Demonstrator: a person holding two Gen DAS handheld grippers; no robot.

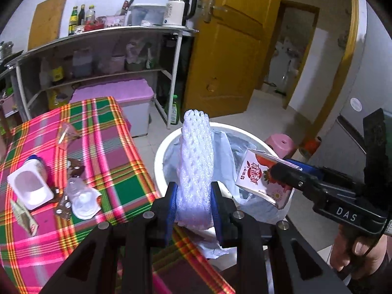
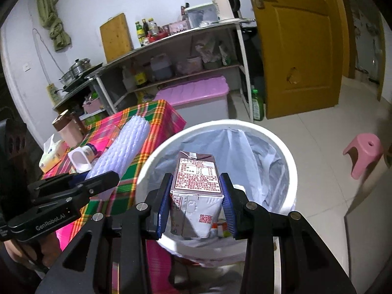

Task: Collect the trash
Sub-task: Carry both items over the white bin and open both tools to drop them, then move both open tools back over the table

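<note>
My left gripper (image 1: 193,196) is shut on a white foam fruit net (image 1: 196,161), held upright at the near rim of the white trash bin (image 1: 161,152); the net shows in the right wrist view (image 2: 122,152) too. My right gripper (image 2: 196,196) is shut on a pink milk carton (image 2: 196,188) and holds it over the bin's opening (image 2: 289,161), which has a pale plastic liner. In the left wrist view the carton (image 1: 257,176) hangs over the bin's right side. On the plaid tablecloth (image 1: 117,171) lie a white yoghurt cup (image 1: 30,186), a clear plastic lid (image 1: 83,198), wrappers and a small carton (image 1: 23,216).
A metal shelf (image 1: 98,56) with bottles, a kettle and boxes stands behind the table. A pink-lidded storage box (image 1: 117,98) sits under it. A yellow wooden door (image 1: 235,49) stands open. A pink stool (image 2: 365,152) is on the tiled floor right of the bin.
</note>
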